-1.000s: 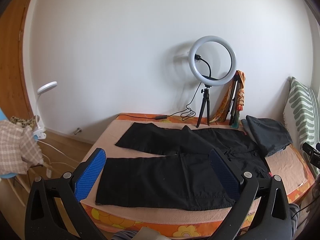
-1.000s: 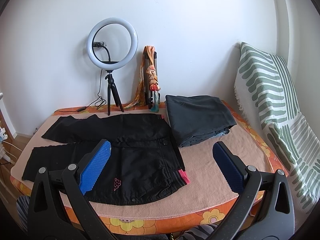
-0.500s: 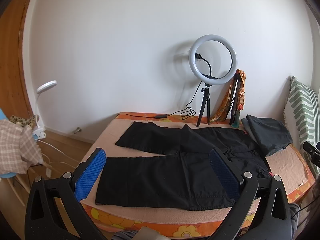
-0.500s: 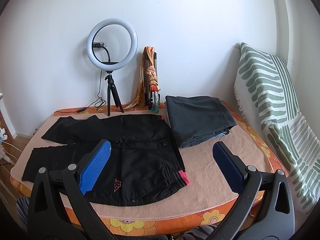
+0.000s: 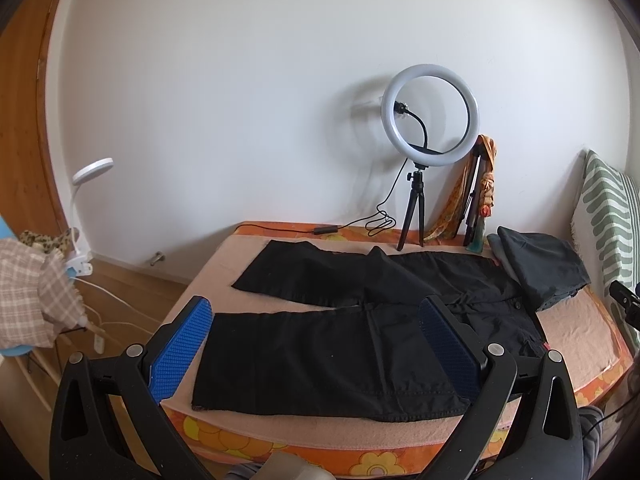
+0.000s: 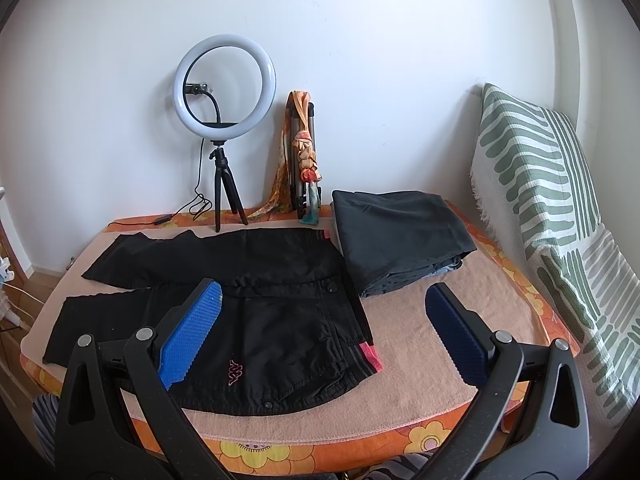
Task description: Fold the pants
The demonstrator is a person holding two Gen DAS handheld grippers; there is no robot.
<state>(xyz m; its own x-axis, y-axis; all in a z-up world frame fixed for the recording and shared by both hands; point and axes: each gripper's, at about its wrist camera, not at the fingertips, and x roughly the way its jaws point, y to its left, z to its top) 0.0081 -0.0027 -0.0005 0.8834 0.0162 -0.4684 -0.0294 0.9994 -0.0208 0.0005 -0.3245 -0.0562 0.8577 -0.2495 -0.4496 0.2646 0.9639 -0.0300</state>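
Observation:
Black pants [image 5: 328,340] lie spread flat on a peach blanket on the bed [image 5: 224,276], legs apart pointing left, waist to the right. In the right wrist view the pants [image 6: 272,312] show a pink logo and pink waistband edge. My left gripper [image 5: 316,346] is open and empty, held above the near leg. My right gripper [image 6: 324,332] is open and empty, held above the waist end near the bed's front edge.
A ring light on a tripod [image 5: 424,152] stands at the back by the wall, its cable on the bed. A folded dark grey garment [image 6: 400,232] lies right of the pants. A striped cushion [image 6: 552,208] leans at the right. A chair with clothes [image 5: 32,280] stands left.

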